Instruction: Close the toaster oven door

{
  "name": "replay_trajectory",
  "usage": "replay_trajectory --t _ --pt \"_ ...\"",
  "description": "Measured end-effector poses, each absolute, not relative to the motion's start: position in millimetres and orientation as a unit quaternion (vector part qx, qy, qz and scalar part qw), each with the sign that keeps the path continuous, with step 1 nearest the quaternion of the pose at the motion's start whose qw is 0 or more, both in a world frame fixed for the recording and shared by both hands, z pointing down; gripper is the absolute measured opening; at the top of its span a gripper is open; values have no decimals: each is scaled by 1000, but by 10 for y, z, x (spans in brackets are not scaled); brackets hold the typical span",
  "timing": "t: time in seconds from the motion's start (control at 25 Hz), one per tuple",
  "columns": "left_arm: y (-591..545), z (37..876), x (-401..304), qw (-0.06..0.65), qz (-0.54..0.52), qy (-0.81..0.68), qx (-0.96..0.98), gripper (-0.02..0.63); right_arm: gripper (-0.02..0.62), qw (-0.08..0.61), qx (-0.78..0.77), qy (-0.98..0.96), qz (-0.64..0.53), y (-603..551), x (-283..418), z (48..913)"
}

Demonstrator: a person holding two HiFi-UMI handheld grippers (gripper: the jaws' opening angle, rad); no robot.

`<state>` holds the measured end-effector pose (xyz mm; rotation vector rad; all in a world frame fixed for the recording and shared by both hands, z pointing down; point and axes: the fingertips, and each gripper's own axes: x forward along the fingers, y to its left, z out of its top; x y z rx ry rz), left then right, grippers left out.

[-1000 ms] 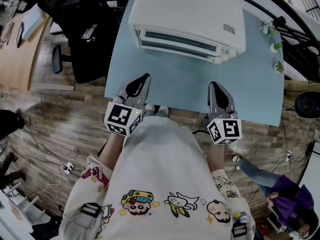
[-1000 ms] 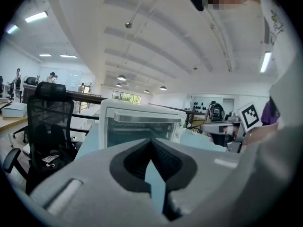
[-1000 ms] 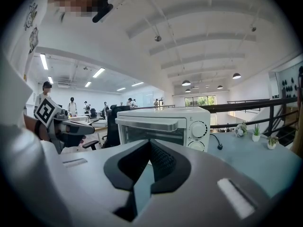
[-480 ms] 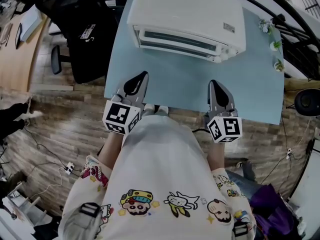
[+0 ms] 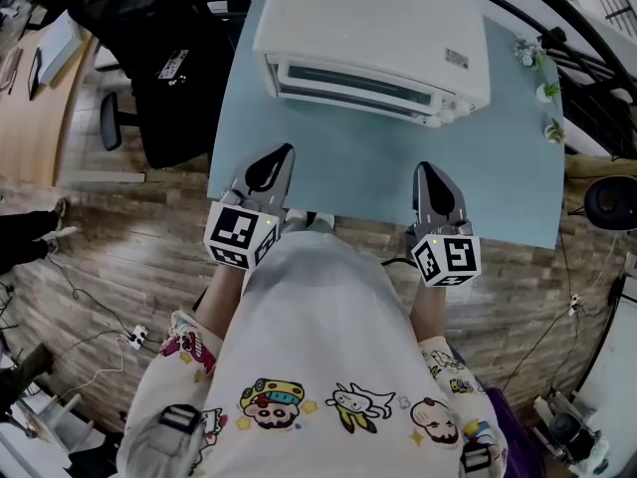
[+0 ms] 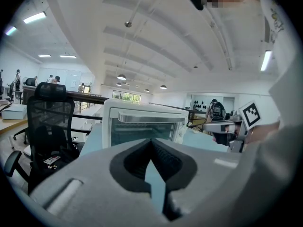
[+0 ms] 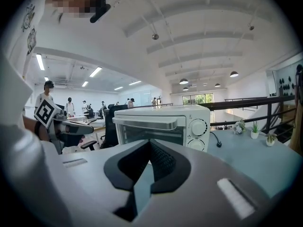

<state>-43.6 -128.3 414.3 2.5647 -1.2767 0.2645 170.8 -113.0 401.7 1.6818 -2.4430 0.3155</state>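
The white toaster oven (image 5: 373, 38) stands at the far side of the pale blue table (image 5: 378, 182), and its glass door (image 5: 353, 83) sits upright against the front, handle on top. My left gripper (image 5: 282, 153) hovers over the table's near edge at left, shut and empty. Level with it at right, my right gripper (image 5: 426, 171) is also shut with nothing in it. Both point at the oven from well short of it. The left gripper view shows the oven (image 6: 142, 124) beyond the left gripper (image 6: 151, 141). In the right gripper view the oven (image 7: 161, 124) and its knobs (image 7: 198, 127) lie past the right gripper (image 7: 150, 142).
A black office chair (image 5: 169, 68) stands left of the table beside a wooden desk (image 5: 30, 108). Small potted plants (image 5: 550, 93) line the table's right edge. A black railing (image 5: 587, 48) runs behind it. Cables (image 5: 90, 347) trail on the wood floor.
Neither gripper nor the oven has moved. A person at the lower right of the floor has walked out of view.
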Motion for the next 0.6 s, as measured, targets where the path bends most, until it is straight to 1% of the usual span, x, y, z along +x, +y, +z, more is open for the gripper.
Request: replay_trajectory --t 0.6 --pt "-1352 4150 -473 129 96 -430 888 -2 9 86 563 -814 111 -1148 1642 4042"
